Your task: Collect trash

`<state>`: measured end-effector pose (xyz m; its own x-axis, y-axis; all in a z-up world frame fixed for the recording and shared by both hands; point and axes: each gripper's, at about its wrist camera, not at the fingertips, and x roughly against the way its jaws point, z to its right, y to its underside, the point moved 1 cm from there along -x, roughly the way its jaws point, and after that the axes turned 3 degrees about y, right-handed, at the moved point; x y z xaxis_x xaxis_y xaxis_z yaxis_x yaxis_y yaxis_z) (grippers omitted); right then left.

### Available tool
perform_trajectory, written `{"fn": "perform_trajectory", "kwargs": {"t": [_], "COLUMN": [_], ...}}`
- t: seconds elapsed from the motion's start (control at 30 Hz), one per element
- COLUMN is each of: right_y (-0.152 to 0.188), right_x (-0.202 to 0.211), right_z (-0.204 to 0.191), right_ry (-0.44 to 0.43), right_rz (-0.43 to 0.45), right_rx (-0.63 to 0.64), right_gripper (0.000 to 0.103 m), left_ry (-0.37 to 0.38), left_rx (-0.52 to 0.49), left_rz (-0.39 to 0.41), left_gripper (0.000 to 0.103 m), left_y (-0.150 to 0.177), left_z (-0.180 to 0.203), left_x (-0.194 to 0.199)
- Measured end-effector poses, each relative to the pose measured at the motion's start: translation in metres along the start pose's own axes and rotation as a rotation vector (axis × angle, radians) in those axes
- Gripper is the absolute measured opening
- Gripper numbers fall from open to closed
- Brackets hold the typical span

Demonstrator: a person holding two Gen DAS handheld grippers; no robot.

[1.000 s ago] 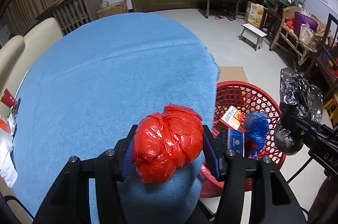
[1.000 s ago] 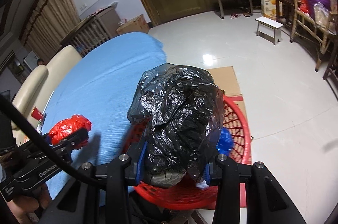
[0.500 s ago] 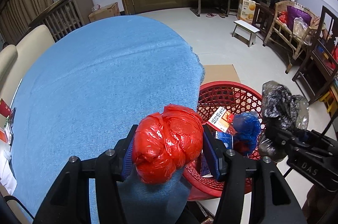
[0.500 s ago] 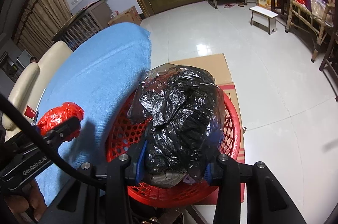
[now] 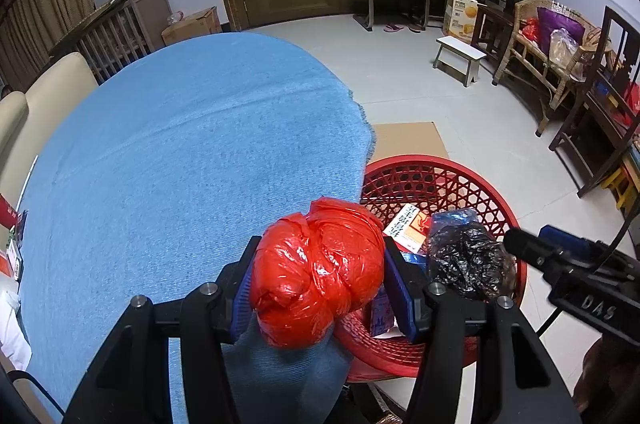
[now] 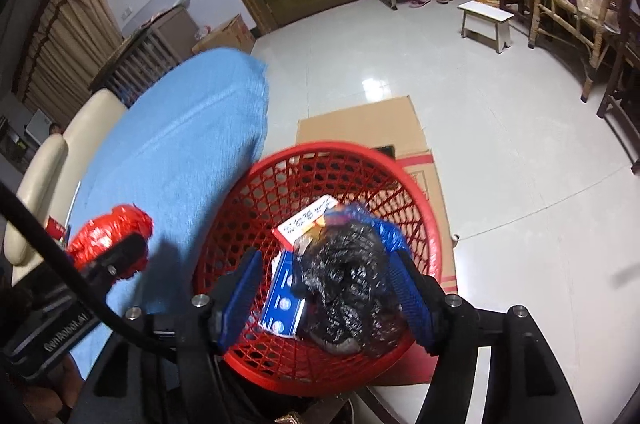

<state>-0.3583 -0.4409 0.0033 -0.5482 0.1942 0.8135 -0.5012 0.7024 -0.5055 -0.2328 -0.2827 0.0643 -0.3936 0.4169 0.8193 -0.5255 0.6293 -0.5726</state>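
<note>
My left gripper (image 5: 320, 284) is shut on a crumpled red plastic bag (image 5: 316, 264), held over the edge of the blue-covered table (image 5: 192, 152); the red bag also shows at the left of the right wrist view (image 6: 108, 236). My right gripper (image 6: 328, 288) is open above the red mesh basket (image 6: 320, 160). A crumpled black plastic bag (image 6: 344, 280) lies loose in the basket between the spread fingers. It also shows in the left wrist view (image 5: 468, 264), inside the basket (image 5: 440, 164).
The basket also holds a white and red carton (image 6: 308, 220), a blue box (image 6: 284, 300) and a blue bag (image 6: 388, 232). It stands on flattened cardboard (image 6: 360, 120) on the floor beside the table. A white stool (image 6: 486, 20) and chairs stand further off.
My right gripper opened and the black bag dropped from it into the basket. My left gripper with the red bag moved right, closer to the basket.
</note>
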Motion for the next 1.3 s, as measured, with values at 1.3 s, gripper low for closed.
{"fn": "perform_trajectory", "kwargs": {"t": [1.3], "right_y": [-0.034], "right_x": [0.068], "right_z": [0.026], "right_ry": [-0.018], "right_rz": [0.215], "right_rx": [-0.062], "right_gripper": [0.071], "left_ry": [0.079], "left_rx": [-0.064], "left_rz": [-0.025], "left_gripper": [0.075], "left_y": [-0.011], "left_z": [0.034], "left_x": [-0.014]}}
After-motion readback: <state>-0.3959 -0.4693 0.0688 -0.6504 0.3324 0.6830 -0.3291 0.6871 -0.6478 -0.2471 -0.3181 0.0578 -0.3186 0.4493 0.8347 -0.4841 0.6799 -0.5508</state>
